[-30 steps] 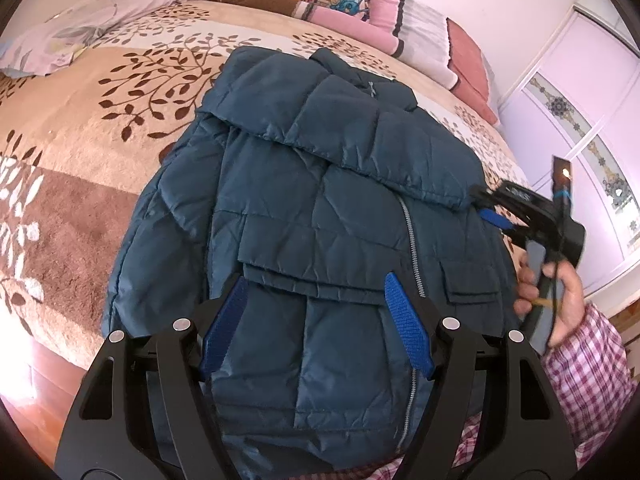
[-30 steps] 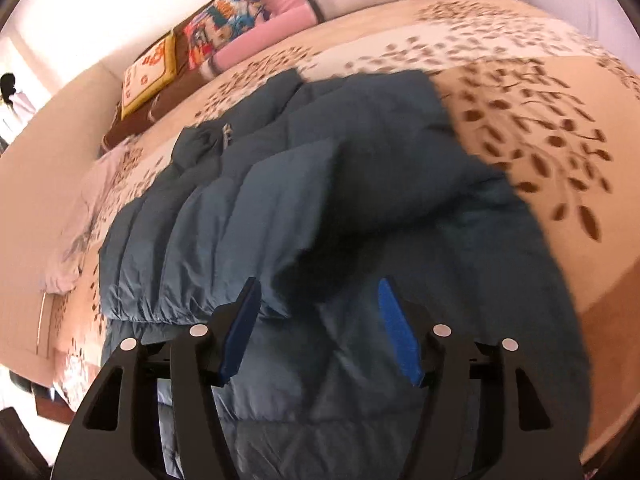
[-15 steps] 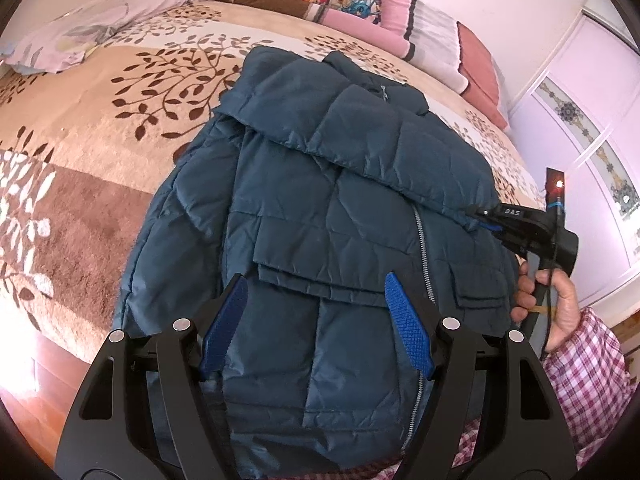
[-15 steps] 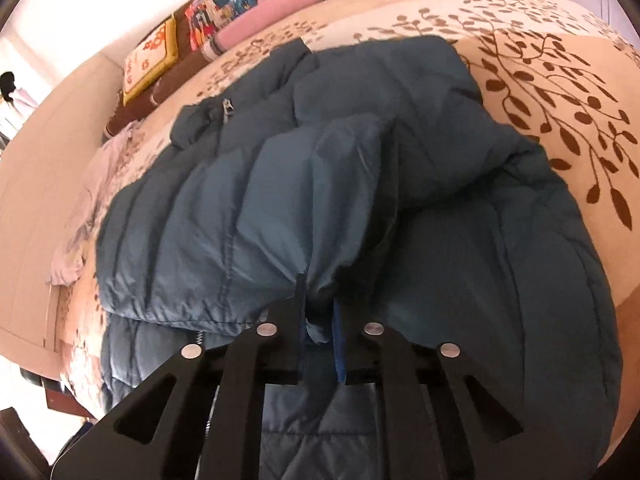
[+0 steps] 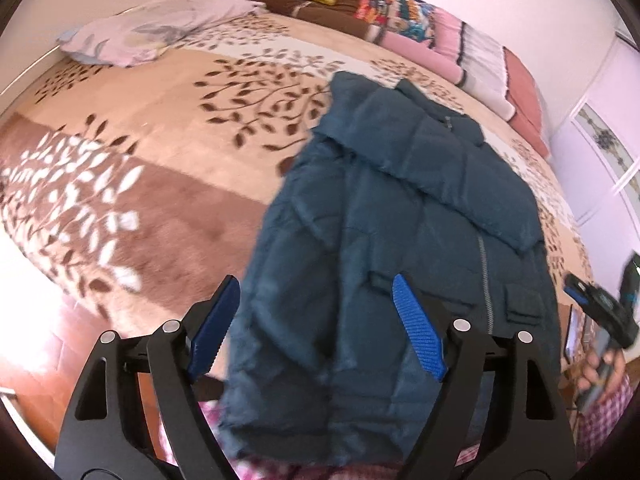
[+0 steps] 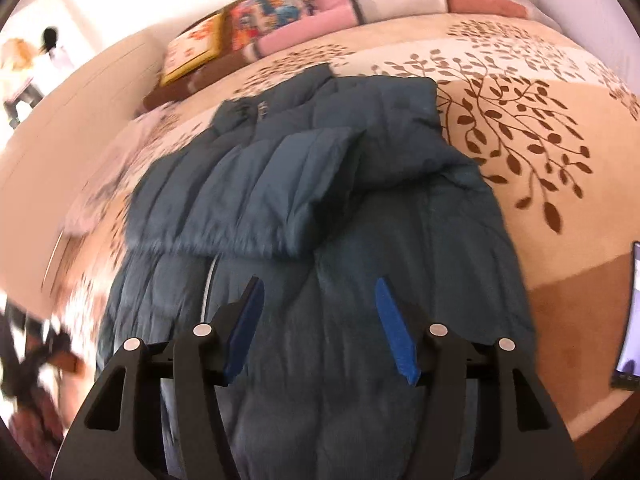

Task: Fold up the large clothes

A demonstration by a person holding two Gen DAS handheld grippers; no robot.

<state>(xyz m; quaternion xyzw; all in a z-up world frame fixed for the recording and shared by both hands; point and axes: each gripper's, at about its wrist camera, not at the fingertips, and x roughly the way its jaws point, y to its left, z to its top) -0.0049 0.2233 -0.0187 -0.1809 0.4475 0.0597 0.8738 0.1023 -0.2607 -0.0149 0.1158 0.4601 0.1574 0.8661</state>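
Right wrist | right gripper (image 6: 318, 328) fingers just opened, empty over jacket (image 6: 320, 200); left gripper (image 5: 316, 328) fingers apart

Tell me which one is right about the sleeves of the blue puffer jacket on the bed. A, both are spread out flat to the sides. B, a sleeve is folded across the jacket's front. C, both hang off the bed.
B: in the right wrist view a sleeve lies folded across the front of the puffer jacket.
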